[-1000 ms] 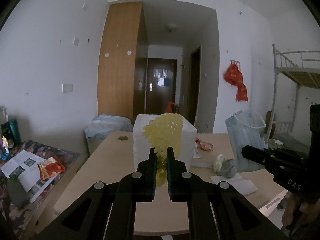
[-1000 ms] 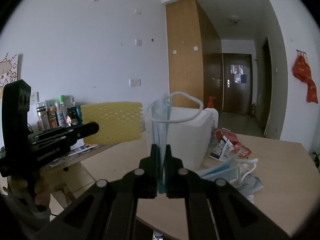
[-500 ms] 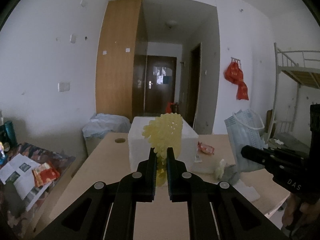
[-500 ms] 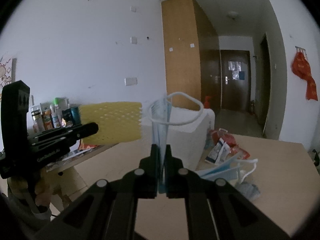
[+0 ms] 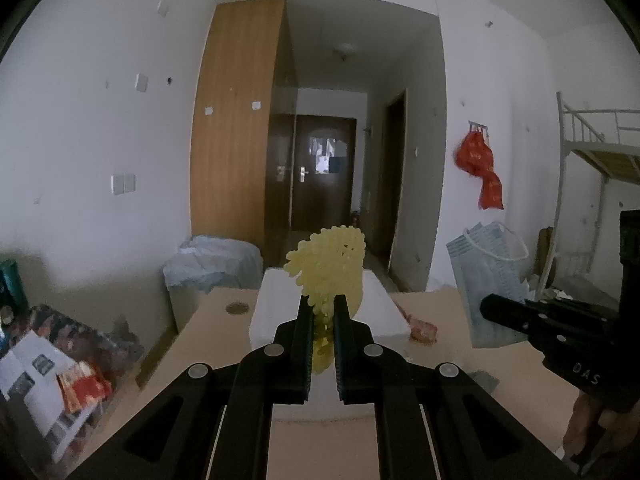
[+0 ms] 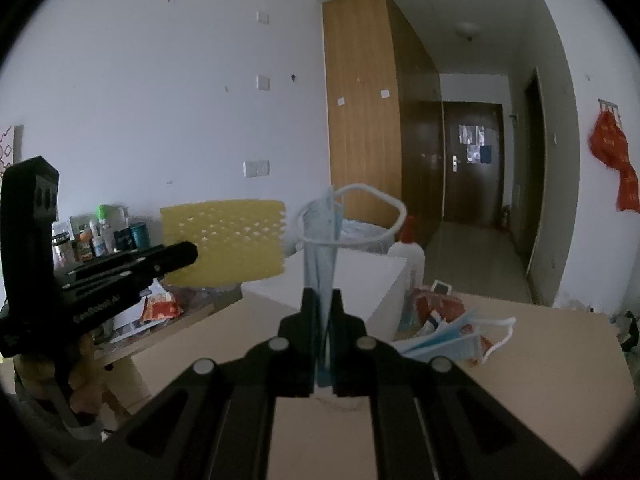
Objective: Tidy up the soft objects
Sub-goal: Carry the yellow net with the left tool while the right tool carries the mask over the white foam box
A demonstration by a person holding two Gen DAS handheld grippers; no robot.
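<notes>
The yellow foam net (image 5: 329, 268) is pinched between the jaws of your left gripper (image 5: 323, 320), its free end fanning up past the fingertips, above the white foam box (image 5: 378, 312) just ahead. Your right gripper (image 6: 321, 300) has its jaws pressed together on a blue face mask (image 6: 320, 240), ear loop arching above them. More masks (image 6: 452, 338) lie on the table (image 6: 540, 360), right of those jaws.
</notes>
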